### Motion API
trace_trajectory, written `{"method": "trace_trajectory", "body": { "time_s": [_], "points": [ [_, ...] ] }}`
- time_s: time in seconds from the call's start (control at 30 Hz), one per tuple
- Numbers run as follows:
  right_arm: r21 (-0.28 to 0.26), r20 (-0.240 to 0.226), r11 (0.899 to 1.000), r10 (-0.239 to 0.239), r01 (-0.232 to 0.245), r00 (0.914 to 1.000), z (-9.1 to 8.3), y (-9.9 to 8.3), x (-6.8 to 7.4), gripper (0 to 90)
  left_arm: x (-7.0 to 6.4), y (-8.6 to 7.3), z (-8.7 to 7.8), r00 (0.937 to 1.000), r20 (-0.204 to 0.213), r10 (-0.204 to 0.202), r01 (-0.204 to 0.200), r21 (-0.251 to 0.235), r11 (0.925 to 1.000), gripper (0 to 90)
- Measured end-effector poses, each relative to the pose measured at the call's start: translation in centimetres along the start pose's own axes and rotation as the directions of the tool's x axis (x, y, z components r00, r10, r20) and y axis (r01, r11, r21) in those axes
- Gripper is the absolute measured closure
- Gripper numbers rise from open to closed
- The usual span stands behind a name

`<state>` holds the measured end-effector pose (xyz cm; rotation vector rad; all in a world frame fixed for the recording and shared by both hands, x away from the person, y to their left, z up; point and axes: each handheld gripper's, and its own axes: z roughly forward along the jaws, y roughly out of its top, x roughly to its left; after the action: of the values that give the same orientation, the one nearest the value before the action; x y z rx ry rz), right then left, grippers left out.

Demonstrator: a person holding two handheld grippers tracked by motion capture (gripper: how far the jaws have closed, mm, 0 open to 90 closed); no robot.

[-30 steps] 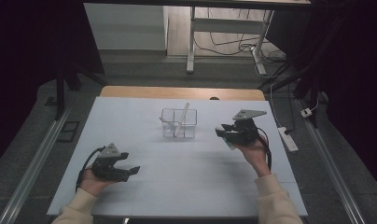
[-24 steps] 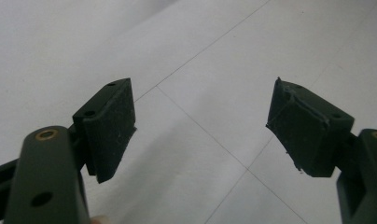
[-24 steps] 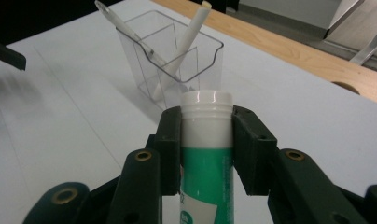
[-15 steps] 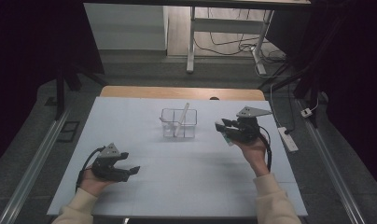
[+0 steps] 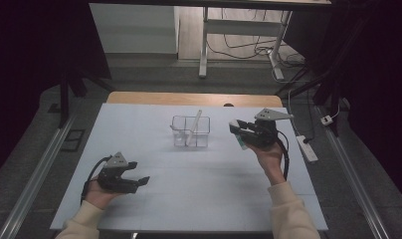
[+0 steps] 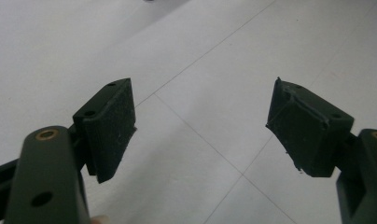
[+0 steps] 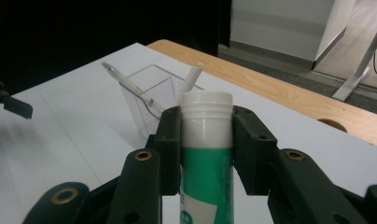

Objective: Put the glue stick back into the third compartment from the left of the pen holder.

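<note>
At about 7 o'clock on the sheet in the high view, your left gripper (image 5: 137, 180) sits low over the white table cover (image 5: 154, 149), its jaws spread wide with nothing between them. In the left gripper view the two black pads (image 6: 111, 126) frame only bare white surface crossed by thin seam lines.

Toward 12 o'clock from there stands a clear plastic organizer box (image 5: 190, 132), divided into compartments, with a white pen (image 5: 193, 127) leaning in it, its upper end tipped away from you. In the right gripper view a second, slimmer pen with a clip (image 7: 130, 88) shows slanting across the box's left side. Nothing lies between the box and either gripper.

At about 3 o'clock of the box, your right gripper (image 5: 240, 133) is held above the sheet, its jaws pinching a green-and-white tube (image 5: 241, 141). The right gripper view shows the tube (image 7: 206, 154) upright between the jaws, white threaded neck on top, with no cap on it, green label below. The box stands just beyond the tube's tip.

The white cover lies on a wooden tabletop (image 5: 189, 98), whose edge shows at the far side. Beyond it, at 12 o'clock, are grey flooring, a white table frame (image 5: 204, 45) with loose cables, and, at 3 o'clock beside the table, a power strip (image 5: 307, 148) on the floor. The room's sides are dark.
</note>
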<state>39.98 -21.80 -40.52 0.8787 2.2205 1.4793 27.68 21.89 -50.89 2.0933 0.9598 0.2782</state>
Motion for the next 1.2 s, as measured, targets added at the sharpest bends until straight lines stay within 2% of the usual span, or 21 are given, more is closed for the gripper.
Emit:
{"method": "trace_trajectory", "body": {
  "time_s": [0.53, 0.73, 1.2],
  "points": [
    [-0.055, 0.017, 0.998, 0.016, -0.015, 0.9997, 0.3, 1.4, 0.1, 64.6, 0.0, 0.0, 0.1, 1.0, 0.001, 0.001, -0.001, 0.006, 1.0, 23.2],
    [-0.078, 0.006, 0.996, 0.048, -0.048, 0.9988, 0.6, 1.7, -0.1, 64.6, -0.1, 0.0, 0.2, 1.0, 0.002, 0.002, -0.002, 0.008, 1.0, 23.2],
    [-0.084, 0.001, 0.996, 0.035, -0.035, 0.9994, 2.0, 2.6, 0.2, 64.6, 0.0, 0.0, 0.2, 1.0, 0.003, 0.0, 0.0, 0.007, 1.0, 23.2]
  ]
}}
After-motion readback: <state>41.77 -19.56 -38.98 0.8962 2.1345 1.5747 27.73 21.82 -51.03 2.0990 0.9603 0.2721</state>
